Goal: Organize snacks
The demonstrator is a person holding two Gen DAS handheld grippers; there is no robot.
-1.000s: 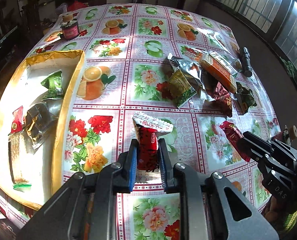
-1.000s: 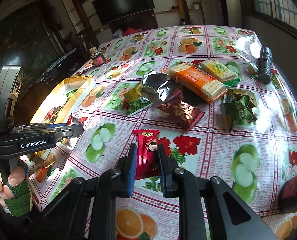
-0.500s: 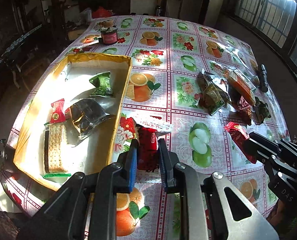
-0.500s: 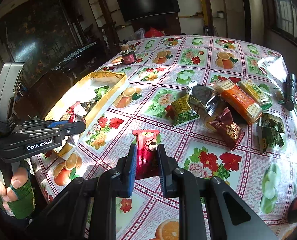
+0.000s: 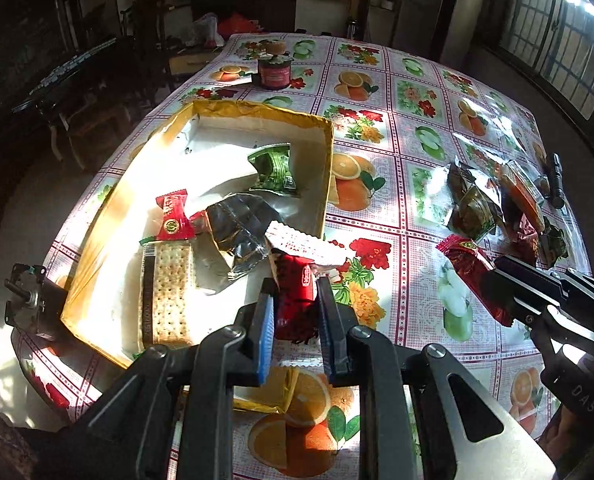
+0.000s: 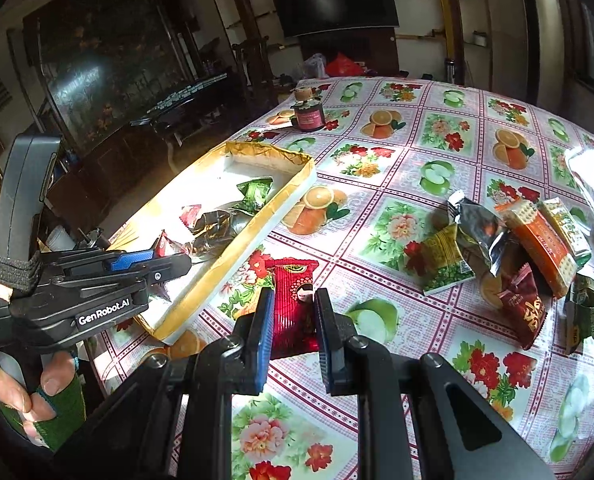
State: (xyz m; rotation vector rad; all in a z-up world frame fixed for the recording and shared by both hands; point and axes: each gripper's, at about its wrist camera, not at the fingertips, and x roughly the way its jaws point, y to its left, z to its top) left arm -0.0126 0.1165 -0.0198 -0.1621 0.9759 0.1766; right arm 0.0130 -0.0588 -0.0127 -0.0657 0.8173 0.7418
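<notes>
Snacks: a loose heap of foil and plastic packets (image 6: 509,248) lies toward the right edge of the table covered in a fruit-and-flower oilcloth (image 6: 437,128); a shallow gold-rimmed white cardboard box (image 5: 325,152) sits at the left side of the tabletop, serving as the collecting tray.

Box contents so far: green foil packet (image 5: 273,169), small red sachet (image 5: 173,218), crumpled silver foil bag (image 5: 241,228), clear-wrapped cracker sleeve (image 5: 165,288). Judged: sorting partly done, heap still sizeable.

Left gripper (image 5: 295,316): blue pads narrowed to a packet's width, clamped on a red wrapper with a white crimped end (image 5: 297,276). Held by its lower end so the crimped top projects forward. It hangs above the box's near right wall, at the rim; release looks due once it is fully over the white floor.

Right gripper (image 6: 295,320): same narrow opening, pinching a glossy dark-red packet with a printed face (image 6: 293,304) by its lower half. It is off the oilcloth, just right of the box's long wall, apparently queued behind the left.

Both held clear of each other; left gripper body sits between right-hand packet and box.

Risk (judged): dropping from the rim could land the packet on the wall.
</notes>
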